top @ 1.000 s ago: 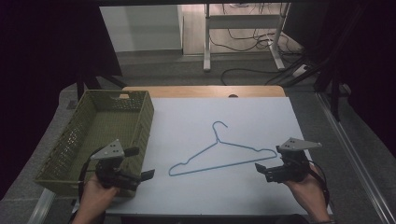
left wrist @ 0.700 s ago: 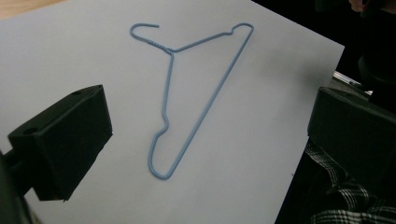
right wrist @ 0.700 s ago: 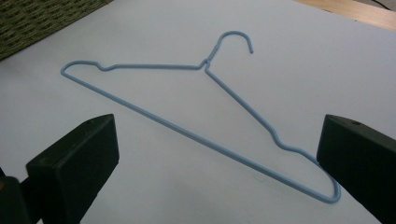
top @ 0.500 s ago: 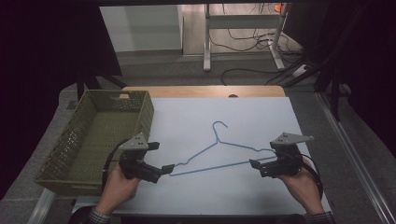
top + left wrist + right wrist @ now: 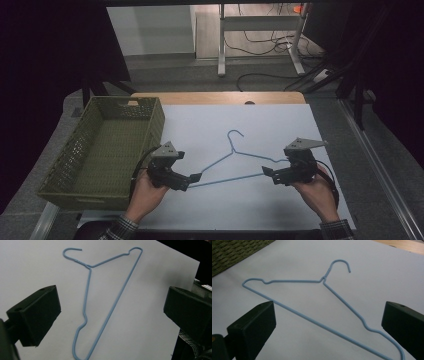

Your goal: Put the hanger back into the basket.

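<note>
While hanger [image 5: 235,159] lies flat | between left gripper [image 5: 196,178], right gripper [image 5: 267,171] | both spread

open sheet [image 5: 240,120] around hanger [image 5: 235,162], basket [image 5: 107,150] left

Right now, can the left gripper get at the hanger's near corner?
Probably yes: the left gripper is open, the hanger corner lies between its jaws on bare table, and nothing blocks it.
</note>
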`<move>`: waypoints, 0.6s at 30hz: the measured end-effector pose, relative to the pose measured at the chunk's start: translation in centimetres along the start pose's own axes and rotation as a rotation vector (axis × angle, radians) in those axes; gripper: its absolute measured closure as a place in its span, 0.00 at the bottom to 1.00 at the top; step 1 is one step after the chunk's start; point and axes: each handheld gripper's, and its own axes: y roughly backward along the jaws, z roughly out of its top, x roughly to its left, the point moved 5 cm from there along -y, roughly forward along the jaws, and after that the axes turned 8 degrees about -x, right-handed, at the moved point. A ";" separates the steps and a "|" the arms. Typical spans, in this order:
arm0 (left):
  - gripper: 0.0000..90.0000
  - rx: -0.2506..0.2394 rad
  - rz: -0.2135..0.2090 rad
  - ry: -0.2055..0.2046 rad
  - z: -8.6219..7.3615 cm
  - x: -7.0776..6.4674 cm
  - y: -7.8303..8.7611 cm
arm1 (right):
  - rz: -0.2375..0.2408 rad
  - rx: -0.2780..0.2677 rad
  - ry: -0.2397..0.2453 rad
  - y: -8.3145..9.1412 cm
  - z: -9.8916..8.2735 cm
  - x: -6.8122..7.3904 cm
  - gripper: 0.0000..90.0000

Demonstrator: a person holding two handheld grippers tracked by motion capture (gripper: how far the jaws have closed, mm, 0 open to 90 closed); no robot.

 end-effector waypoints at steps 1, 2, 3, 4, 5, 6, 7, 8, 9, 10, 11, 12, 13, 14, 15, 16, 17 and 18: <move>0.01 0.000 0.001 0.000 -0.1 0.1 -0.2 | 0.001 -0.005 0.002 -0.2 0.1 -0.1 0.00; 0.01 0.001 0.000 0.003 -0.3 0.2 -0.4 | 0.000 -0.003 0.002 -0.4 0.1 -0.1 0.00; 0.01 0.000 -0.002 0.004 -0.5 0.3 -0.6 | 0.000 -0.003 0.002 -0.4 0.1 -0.1 0.00; 0.01 -0.004 -0.002 0.006 -0.7 0.5 -0.8 | -0.002 0.000 0.002 -0.7 0.2 -0.2 0.00; 0.01 -0.008 0.002 0.019 -1.0 0.8 -1.1 | 0.000 0.002 0.001 -0.9 0.2 -0.3 0.00; 0.01 -0.008 0.002 0.019 -1.0 0.8 -1.1 | -0.001 0.005 0.003 -1.1 0.2 -0.3 0.00; 0.01 -0.014 -0.003 0.024 -1.4 1.0 -1.4 | -0.001 0.009 0.010 -1.4 0.2 -0.3 0.00; 0.01 -0.014 -0.003 0.024 -1.4 1.0 -1.4 | -0.001 0.009 0.010 -1.4 0.2 -0.3 0.00; 0.01 -0.011 0.000 0.025 -1.5 1.1 -1.6 | -0.002 0.014 0.015 -1.6 0.2 -0.4 0.00; 0.01 -0.005 -0.001 0.025 -1.7 1.2 -1.8 | -0.002 0.010 0.006 -2.1 0.4 -0.4 0.00; 0.01 -0.005 -0.002 0.024 -1.8 1.2 -1.9 | -0.002 0.010 0.006 -2.1 0.4 -0.4 0.00; 0.01 -0.002 0.003 0.022 -2.1 1.4 -2.1 | -0.001 0.013 0.003 -2.5 0.5 -0.4 0.00; 0.01 0.005 0.005 0.019 -2.2 1.6 -2.2 | -0.001 0.016 0.004 -2.8 0.5 -0.5 0.00; 0.01 0.005 0.005 0.019 -2.2 1.6 -2.2 | -0.001 0.016 0.004 -2.8 0.5 -0.5 0.00; 0.01 0.007 0.010 0.015 -2.4 1.7 -2.4 | -0.001 0.017 0.005 -3.1 0.6 -0.5 0.00; 0.01 0.014 0.016 0.010 -2.8 1.8 -2.6 | 0.003 0.018 0.003 -3.8 0.7 -0.5 0.00; 0.01 0.014 0.016 0.010 -2.8 1.8 -2.6 | 0.003 0.018 0.003 -3.8 0.7 -0.5 0.00; 0.01 0.023 0.023 0.006 -3.1 2.0 -2.9 | 0.004 0.018 0.006 -4.4 0.7 -0.6 0.00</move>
